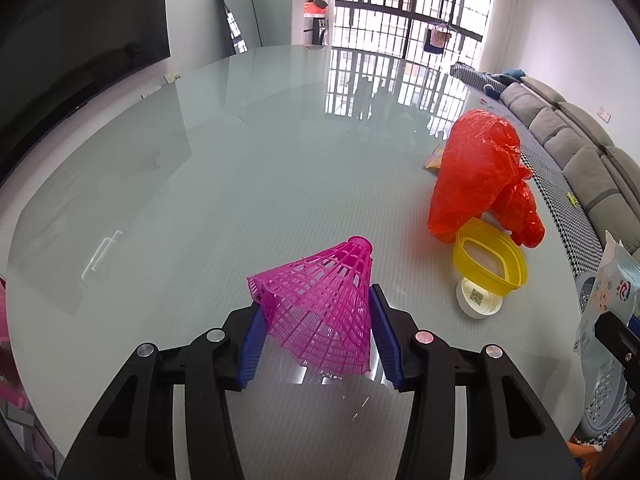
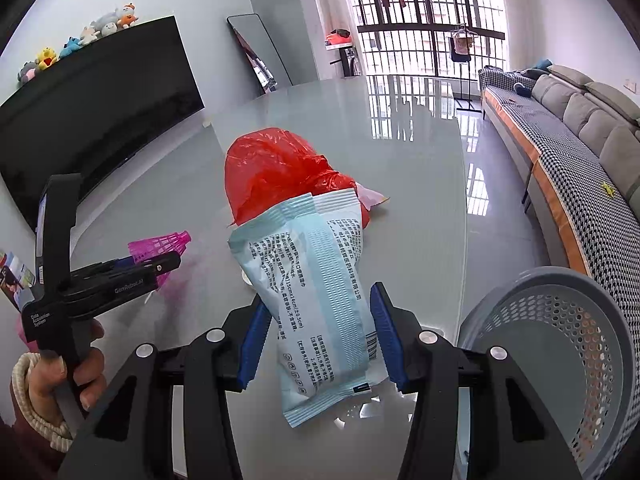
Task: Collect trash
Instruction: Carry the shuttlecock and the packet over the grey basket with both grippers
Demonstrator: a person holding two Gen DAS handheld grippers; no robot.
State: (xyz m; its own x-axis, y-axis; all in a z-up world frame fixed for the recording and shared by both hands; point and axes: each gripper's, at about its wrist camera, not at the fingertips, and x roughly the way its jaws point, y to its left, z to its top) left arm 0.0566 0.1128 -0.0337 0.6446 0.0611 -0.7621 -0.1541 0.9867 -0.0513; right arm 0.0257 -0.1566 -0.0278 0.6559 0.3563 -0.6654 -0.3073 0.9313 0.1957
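**Both claws loaded, basket waiting at the right**

Left claw (image 1: 316,320), from its own wrist view: the blue pads sit partly closed against the flared skirt of a pink plastic mesh shuttlecock (image 1: 320,304), cork end pointing away, apparently lifted just off the glossy grey glass bench (image 1: 200,160). Ahead and to its right lie a crumpled red plastic bag (image 1: 476,172), a yellow plastic ring-shaped lid (image 1: 490,260) and a white round cap (image 1: 478,300), all uncollected. Open bench spreads ahead and left.

Right claw (image 2: 320,334), from its view: pads partly closed on a pale blue printed wipes packet (image 2: 316,300), held lengthwise, likely for dropping. The grey perforated plastic basket (image 2: 560,344) stands just right of it, beyond the bench edge, its mouth unobstructed. The red bag lies directly ahead.
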